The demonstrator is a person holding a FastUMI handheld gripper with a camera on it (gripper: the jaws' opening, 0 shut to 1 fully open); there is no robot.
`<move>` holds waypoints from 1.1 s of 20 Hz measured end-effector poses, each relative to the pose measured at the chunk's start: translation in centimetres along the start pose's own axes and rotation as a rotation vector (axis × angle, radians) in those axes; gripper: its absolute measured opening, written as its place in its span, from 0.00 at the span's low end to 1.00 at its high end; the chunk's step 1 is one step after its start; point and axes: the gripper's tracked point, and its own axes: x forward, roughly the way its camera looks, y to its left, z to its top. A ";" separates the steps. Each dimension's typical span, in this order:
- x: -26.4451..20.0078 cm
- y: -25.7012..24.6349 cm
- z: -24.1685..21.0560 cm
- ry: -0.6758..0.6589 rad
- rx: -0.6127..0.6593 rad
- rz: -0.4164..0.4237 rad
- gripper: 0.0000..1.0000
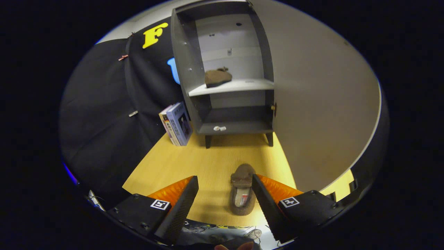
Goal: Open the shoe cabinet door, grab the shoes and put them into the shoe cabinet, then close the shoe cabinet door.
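The grey shoe cabinet [194, 69] stands open at the far end of the wooden floor, its door [319, 97] swung wide toward me on the right. One brown shoe [217, 77] lies on the cabinet's pale middle shelf [249, 84]. A second brown shoe [242, 189] lies on the floor, toe pointing at the cabinet, between my fingers and close to the right one. My gripper [224, 189] is open, with neither finger touching the shoe.
A few books [177, 123] lean against the cabinet's left side. The black cloth wall [100, 114] closes off the left. The open door blocks the right side. A small white object [219, 128] sits on the cabinet's bottom ledge.
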 end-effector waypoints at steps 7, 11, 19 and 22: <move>9.7 -1.0 -9.0 0.200 0.043 -0.039 0.99; 15.0 -2.1 -11.7 0.227 0.105 -0.078 0.94; 20.7 -5.4 -8.9 0.052 0.123 -0.244 0.27; 19.7 -5.2 -7.5 -0.002 0.098 -0.228 0.13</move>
